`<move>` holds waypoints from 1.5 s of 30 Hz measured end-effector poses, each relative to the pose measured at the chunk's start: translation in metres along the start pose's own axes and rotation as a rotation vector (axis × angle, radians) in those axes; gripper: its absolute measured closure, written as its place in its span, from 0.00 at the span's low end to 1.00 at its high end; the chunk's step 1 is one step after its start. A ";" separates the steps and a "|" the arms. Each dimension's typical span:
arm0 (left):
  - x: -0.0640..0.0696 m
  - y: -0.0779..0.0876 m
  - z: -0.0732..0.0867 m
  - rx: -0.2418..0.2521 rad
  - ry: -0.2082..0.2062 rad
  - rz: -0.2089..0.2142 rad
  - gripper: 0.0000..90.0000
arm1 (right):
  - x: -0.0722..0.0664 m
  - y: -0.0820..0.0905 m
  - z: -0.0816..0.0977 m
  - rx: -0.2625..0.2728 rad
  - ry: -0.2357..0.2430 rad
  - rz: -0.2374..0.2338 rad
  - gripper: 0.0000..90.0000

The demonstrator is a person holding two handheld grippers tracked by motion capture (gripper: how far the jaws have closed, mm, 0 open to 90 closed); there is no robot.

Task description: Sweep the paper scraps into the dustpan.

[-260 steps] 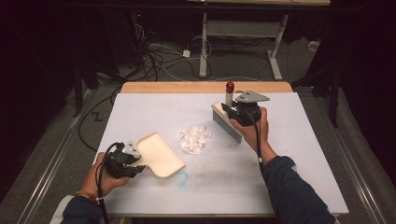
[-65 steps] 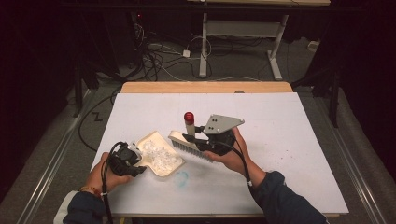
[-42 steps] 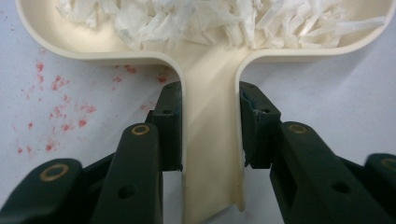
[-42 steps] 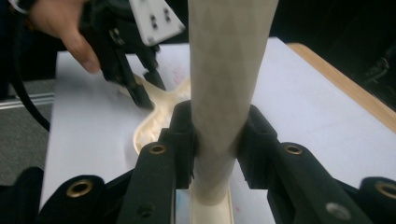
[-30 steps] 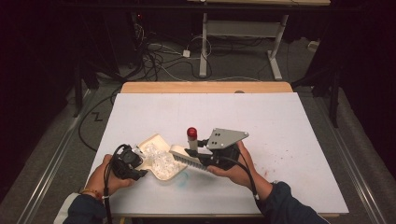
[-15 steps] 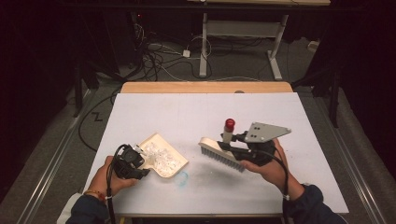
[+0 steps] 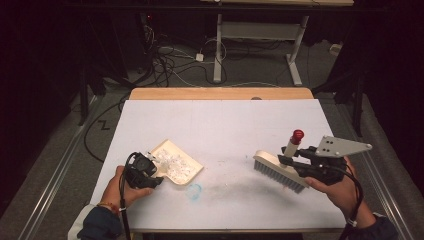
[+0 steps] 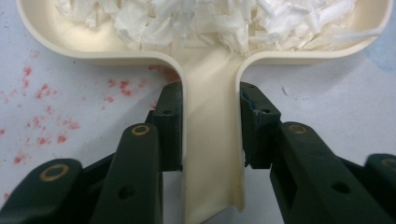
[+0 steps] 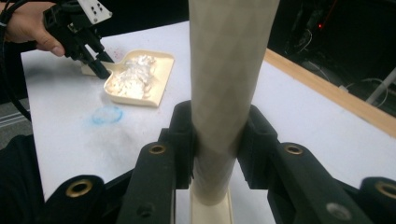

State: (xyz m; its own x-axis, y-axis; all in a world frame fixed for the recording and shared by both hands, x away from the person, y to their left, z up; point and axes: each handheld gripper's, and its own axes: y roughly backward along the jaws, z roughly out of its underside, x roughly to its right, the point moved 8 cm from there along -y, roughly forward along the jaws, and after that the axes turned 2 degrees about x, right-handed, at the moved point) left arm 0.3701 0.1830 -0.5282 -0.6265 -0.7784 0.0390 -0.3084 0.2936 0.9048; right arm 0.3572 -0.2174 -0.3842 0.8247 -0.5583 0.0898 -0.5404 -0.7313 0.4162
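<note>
High view: white table (image 7: 225, 125), cables (image 7: 170, 65) on dark floor behind.

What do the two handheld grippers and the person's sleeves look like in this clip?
Both the left gripper and the right gripper are black, two-jawed, with brass-ringed holes and a trailing black cable. The right one carries a grey three-cornered plate. Sleeves are dark blue; a thin band circles the left wrist.

One dustpan (image 7: 177, 163) (full of paper shreds (image 7: 175, 164)), one brush (image 7: 280, 169), two grippers (image 7: 141, 171) (image 7: 305, 167)
</note>
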 end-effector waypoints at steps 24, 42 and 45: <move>-0.014 -0.011 -0.021 0.086 0.168 -0.038 0.70 | 0.010 0.020 0.039 -0.125 -0.043 -0.042 0.78; -0.014 -0.013 -0.022 0.149 0.264 -0.044 0.68 | 0.051 -0.014 0.034 -0.144 -0.088 0.057 0.74; -0.011 -0.012 -0.022 0.156 0.278 -0.029 0.66 | 0.057 -0.016 0.034 -0.142 -0.097 0.083 0.72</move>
State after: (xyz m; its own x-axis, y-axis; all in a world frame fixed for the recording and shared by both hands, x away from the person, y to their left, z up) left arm 0.3962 0.1760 -0.5305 -0.4030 -0.9033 0.1475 -0.4428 0.3334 0.8323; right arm 0.4074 -0.2505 -0.4168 0.7545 -0.6548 0.0442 -0.5712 -0.6221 0.5354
